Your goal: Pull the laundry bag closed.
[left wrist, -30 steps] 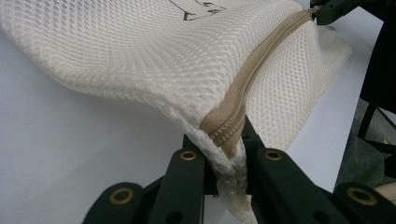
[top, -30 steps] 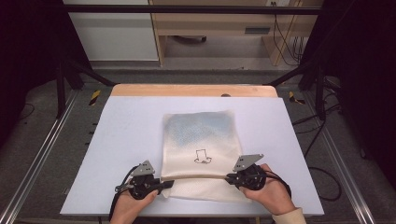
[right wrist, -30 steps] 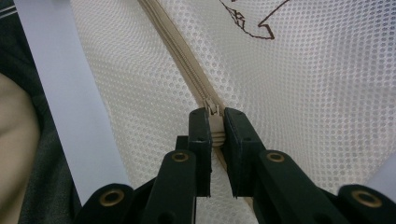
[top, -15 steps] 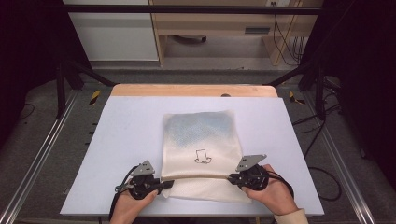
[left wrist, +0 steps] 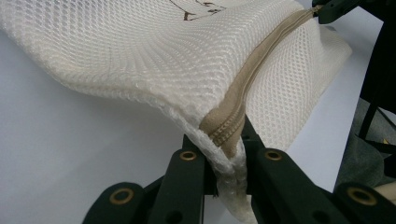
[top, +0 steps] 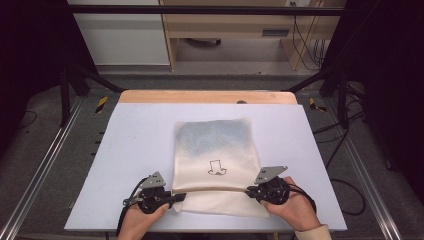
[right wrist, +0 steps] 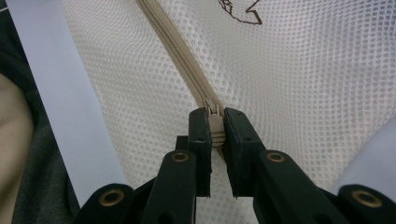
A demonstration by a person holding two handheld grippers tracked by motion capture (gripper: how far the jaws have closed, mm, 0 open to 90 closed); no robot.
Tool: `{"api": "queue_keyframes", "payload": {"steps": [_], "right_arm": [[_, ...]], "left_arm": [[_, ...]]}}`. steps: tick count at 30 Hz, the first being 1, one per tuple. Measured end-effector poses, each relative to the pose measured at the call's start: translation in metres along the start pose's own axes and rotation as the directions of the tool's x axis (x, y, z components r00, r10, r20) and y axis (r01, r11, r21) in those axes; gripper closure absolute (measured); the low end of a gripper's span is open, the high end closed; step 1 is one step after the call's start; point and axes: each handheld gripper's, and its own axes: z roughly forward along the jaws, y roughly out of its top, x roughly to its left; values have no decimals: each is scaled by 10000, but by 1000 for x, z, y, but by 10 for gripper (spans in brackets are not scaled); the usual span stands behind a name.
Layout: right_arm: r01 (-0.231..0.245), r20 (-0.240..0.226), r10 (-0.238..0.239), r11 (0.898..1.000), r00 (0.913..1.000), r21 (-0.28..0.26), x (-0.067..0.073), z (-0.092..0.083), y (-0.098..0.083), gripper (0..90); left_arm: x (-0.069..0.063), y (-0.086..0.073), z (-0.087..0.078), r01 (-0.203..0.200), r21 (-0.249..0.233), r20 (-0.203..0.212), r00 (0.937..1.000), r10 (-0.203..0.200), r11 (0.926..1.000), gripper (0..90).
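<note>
Lying flat near the front middle of the pale rectangular table top [top: 125, 150], the cream mesh fabric zip bag [top: 215, 150] with a small dark printed figure looks light, limp and loosely woven, so it should sag and crease wherever it is not supported. Its tan zipper [top: 210, 189] runs left to right across the near part of the bag and offers the firmest hold. The left gripper [left wrist: 224, 163] is clamped on the left end of the zipper, where mesh and tape bunch between its closed jaws. The right gripper [right wrist: 215, 133] is pinched on the small zipper pull at the right end, jaws closed tight on it. Held at both ends, the seam stands stretched and slightly raised. The pull is small and likely to slip if tugged at an angle, so drawing it straight along the teeth seems safest. The bag's near edge lies close to the table's front edge; open table spreads left, right and beyond.
</note>
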Motion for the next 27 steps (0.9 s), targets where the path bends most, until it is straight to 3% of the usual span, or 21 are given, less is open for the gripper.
{"api": "queue_keyframes", "payload": {"steps": [27], "right_arm": [[-269, 97, 269, 9996, 9996, 32, -4, -5, -9, 820]], "left_arm": [[0, 0, -1, 1, -19, -43, 10000, -1, 10000, 841]]}}
